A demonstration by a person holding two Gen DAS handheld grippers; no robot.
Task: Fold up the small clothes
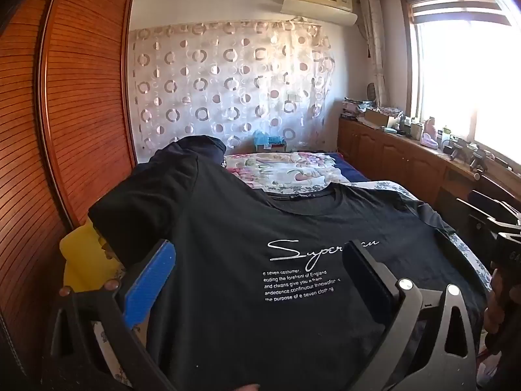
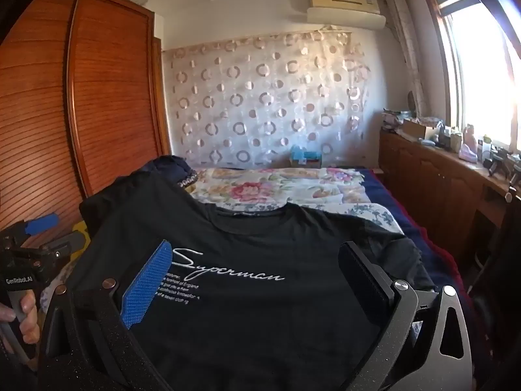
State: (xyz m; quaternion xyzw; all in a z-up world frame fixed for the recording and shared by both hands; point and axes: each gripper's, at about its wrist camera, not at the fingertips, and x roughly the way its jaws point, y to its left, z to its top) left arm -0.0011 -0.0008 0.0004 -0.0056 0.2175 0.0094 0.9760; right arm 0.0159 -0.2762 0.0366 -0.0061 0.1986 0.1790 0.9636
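Note:
A black T-shirt [image 1: 247, 238] with white "Superman" script lies face up on the bed, neck away from me; it also shows in the right wrist view [image 2: 260, 254]. Its left sleeve [image 1: 153, 195] is bunched up and raised. My left gripper [image 1: 260, 254] is open, hovering over the shirt's left chest, jaws wide apart and empty. My right gripper [image 2: 257, 260] is open over the shirt's middle and right side, also empty. The left gripper shows at the left edge of the right wrist view [image 2: 35, 234].
A floral quilt [image 1: 286, 169] covers the far bed. A wooden wardrobe [image 1: 81, 97] stands at left, a yellow object [image 1: 84, 260] beside the bed. A cluttered wooden cabinet [image 1: 407, 150] runs under the window at right. A dark garment [image 2: 172, 166] lies behind the sleeve.

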